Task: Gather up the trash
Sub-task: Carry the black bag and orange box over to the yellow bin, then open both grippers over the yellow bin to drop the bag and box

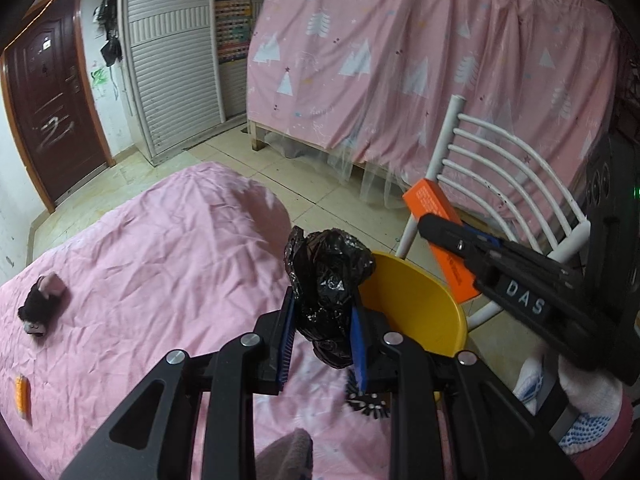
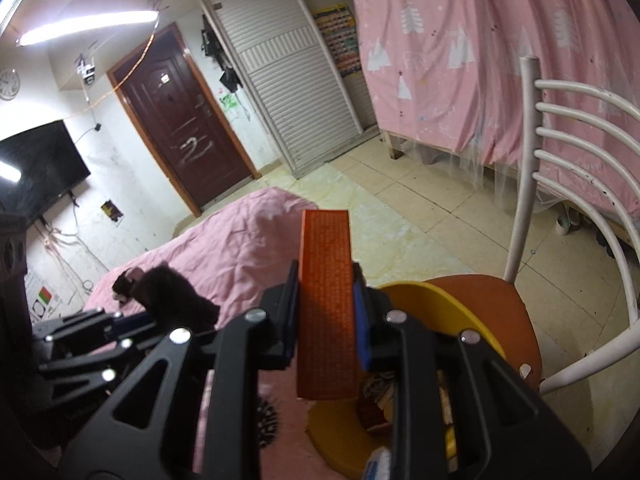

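My left gripper [image 1: 322,322] is shut on a crumpled black plastic bag [image 1: 326,280], held just above the left rim of a yellow bin [image 1: 424,308]. My right gripper [image 2: 326,316] is shut on a long orange box [image 2: 326,300], held upright over the yellow bin [image 2: 452,308]. In the left wrist view the right gripper [image 1: 460,240] and the orange box [image 1: 440,216] hang above the bin's far side. The bin holds some wrappers [image 2: 378,400]. In the right wrist view the black bag [image 2: 172,292] shows at left.
A pink-sheeted surface [image 1: 140,260] carries a black and pink bundle [image 1: 40,304], a small orange item [image 1: 21,396] and a black round brush [image 1: 366,400]. A white-backed chair [image 2: 560,200] with an orange seat [image 2: 500,308] stands beside the bin. A pink curtain [image 1: 400,60] hangs behind.
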